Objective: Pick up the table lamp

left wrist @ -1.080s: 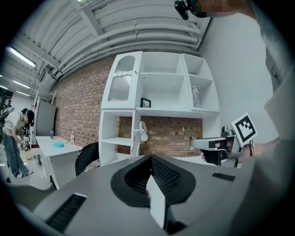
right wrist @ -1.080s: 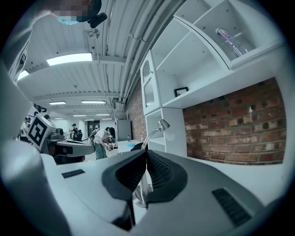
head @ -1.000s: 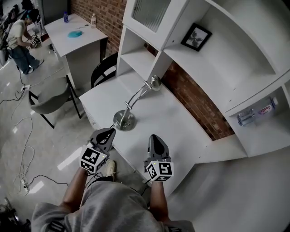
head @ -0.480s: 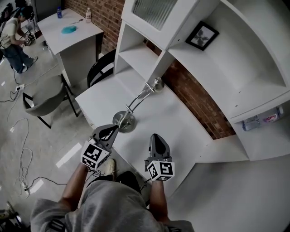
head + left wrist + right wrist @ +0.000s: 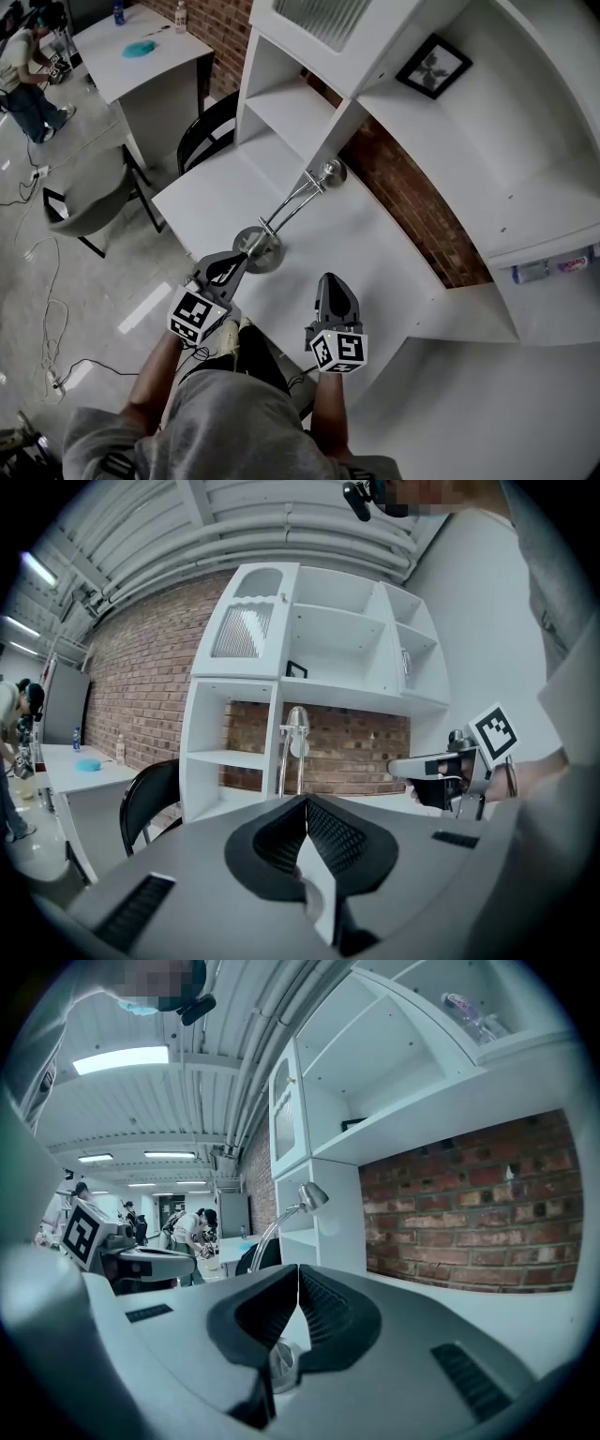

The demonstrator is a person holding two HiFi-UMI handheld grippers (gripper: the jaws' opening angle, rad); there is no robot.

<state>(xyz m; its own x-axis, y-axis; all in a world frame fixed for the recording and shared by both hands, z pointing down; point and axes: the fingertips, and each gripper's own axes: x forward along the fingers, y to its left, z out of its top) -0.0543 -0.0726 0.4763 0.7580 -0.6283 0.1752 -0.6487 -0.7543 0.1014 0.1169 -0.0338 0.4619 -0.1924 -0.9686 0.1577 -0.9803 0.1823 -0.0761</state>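
The table lamp stands on the white desk [image 5: 375,272]: round metal base [image 5: 256,249], curved chrome arm [image 5: 292,206] and small shade [image 5: 328,172] near the shelf upright. My left gripper [image 5: 236,260] hovers at the desk's near edge, its tip just short of the base, jaws shut and empty. To its right, my right gripper [image 5: 335,282] is over the desk, apart from the lamp, jaws also shut and empty. The left gripper view has the lamp [image 5: 295,726] straight ahead beyond the left gripper [image 5: 307,801]. Past the right gripper [image 5: 298,1269] in its own view the lamp's shade [image 5: 313,1194] shows.
A white shelf unit [image 5: 291,103] rises behind the desk against a brick wall [image 5: 412,211], with a framed picture [image 5: 431,67] and a water bottle [image 5: 553,269]. A black chair [image 5: 208,141], a grey chair [image 5: 84,202], a second table [image 5: 141,66] and floor cables [image 5: 42,309] lie left.
Both grippers have moved forward toward the desk. The left gripper's tip has come close to the lamp base. Both stay shut.
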